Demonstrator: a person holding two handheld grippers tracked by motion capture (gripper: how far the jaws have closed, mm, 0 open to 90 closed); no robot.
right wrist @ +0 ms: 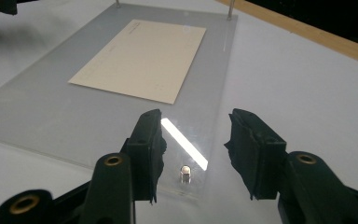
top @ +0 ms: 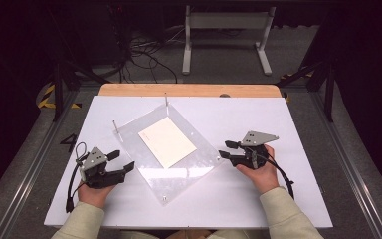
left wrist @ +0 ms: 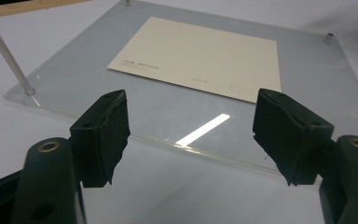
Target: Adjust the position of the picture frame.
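Note:
A clear acrylic plate (top: 179, 174) lies turned like a diamond on the white table, with a cream card (top: 167, 142) flat on its middle. My left gripper (top: 122, 160) rests on the table at the plate's left edge. Its jaws stand wide apart and hold nothing. In the left gripper view the plate's near edge (left wrist: 223, 154) runs between the pads, and the card (left wrist: 200, 58) lies beyond. My right gripper (top: 226, 150) sits at the plate's right corner, open. In the right gripper view a small metal stud (right wrist: 185, 174) in that corner lies between the jaws, untouched.
Thin metal pins (top: 114, 125) (top: 166, 99) stand upright at the plate's far corners. A wooden strip (top: 189, 90) runs along the table's far edge. Beyond it, a white frame stand (top: 226, 35) and cables lie on the floor. White tabletop (top: 278, 119) surrounds the plate.

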